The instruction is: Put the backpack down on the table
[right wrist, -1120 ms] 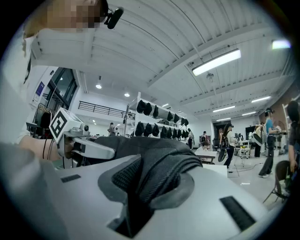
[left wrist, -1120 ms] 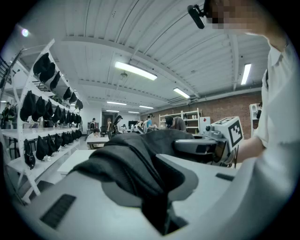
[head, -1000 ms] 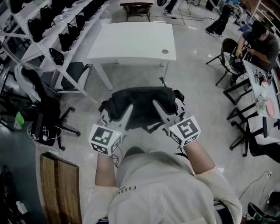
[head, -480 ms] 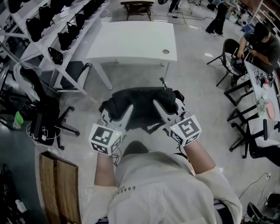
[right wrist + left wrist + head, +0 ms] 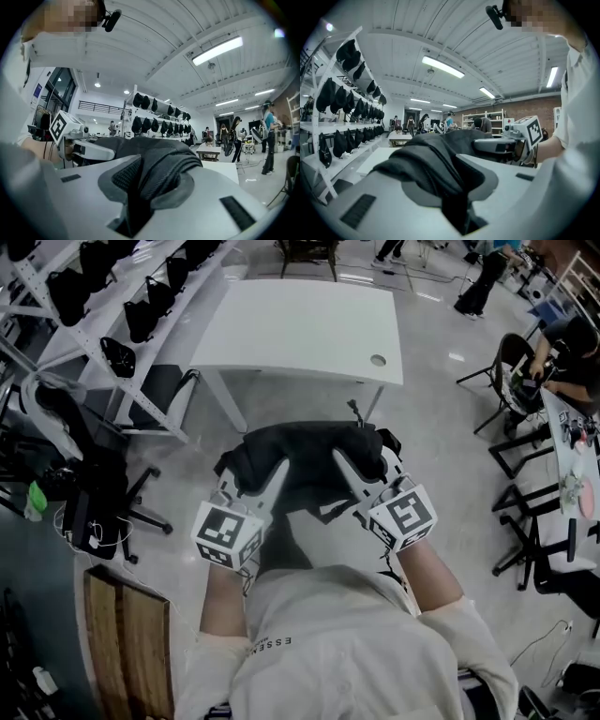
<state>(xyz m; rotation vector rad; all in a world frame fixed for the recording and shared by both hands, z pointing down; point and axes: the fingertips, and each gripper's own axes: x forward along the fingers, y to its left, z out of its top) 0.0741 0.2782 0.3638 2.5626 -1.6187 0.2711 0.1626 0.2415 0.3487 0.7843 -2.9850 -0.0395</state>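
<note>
The black, soft, crumpled backpack (image 5: 309,448) is hanging at the frame's centre, just below the white table (image 5: 300,324) and not yet lying on it. The left gripper (image 5: 251,482) and right gripper (image 5: 366,470) are each clenching a fold of its dark fabric between their jaws.

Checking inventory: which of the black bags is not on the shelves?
The black backpack, clamped by the left gripper and right gripper; the other bags sit on the shelves at the left.
</note>
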